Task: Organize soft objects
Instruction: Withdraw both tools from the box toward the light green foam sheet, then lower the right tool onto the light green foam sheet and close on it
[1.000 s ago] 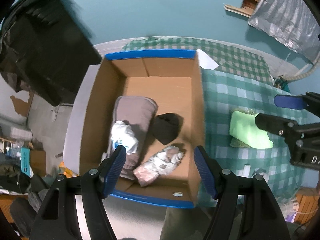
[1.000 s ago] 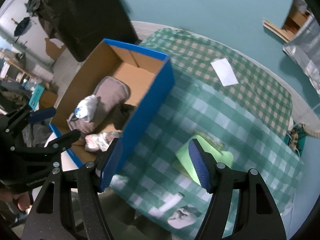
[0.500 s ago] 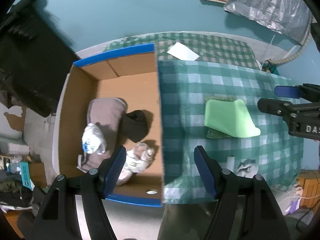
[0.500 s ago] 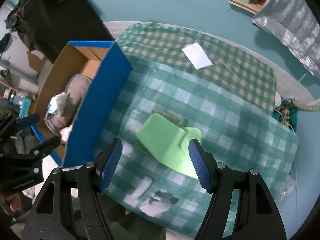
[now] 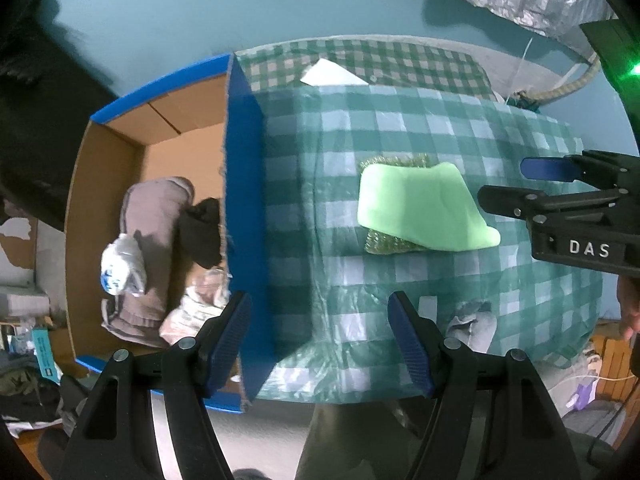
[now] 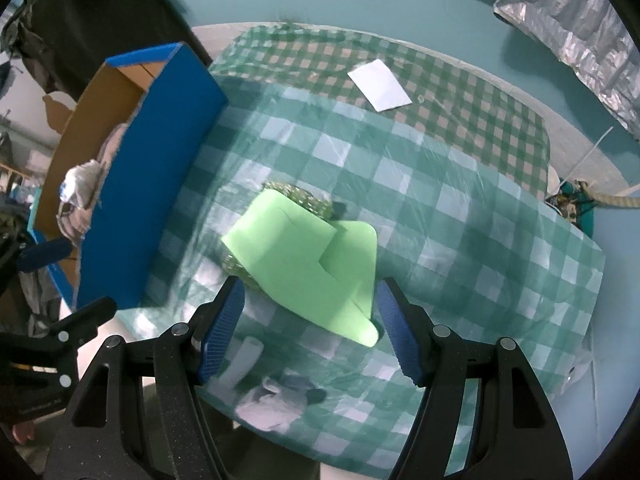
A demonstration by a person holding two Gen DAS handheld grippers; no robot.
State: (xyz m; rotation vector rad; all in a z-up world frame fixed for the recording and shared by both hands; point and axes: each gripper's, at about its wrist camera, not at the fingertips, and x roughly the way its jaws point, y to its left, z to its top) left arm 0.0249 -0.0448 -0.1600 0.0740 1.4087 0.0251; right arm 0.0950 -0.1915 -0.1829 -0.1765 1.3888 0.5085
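I judge the step in hand to be the pickup of the green foam piece [image 6: 308,264], which lies on the checked tabletop [image 6: 460,220] on top of a glittery scouring pad [image 6: 304,196]. In the right wrist view the foam sits at about 12 o'clock from the right gripper [image 6: 308,332], just ahead of its tips. To do it well, I would bring the jaws straight down astride the near, narrower end of the foam, close only enough to dent it lightly, and lift cleanly so the pad underneath does not drag along. The thin plastic over the cloth looks slippery, so I would avoid pushing sideways.

The right jaws stand wide apart with nothing between the pads; they touch nothing that I can see. The left gripper [image 5: 320,340] is likewise spread wide and empty, hanging over the tabletop's near edge, with the cardboard box [image 5: 244,208] at its 10 o'clock. That box already holds a grey cushion [image 5: 152,232], a black cloth [image 5: 202,232] and some crumpled white items [image 5: 118,268].
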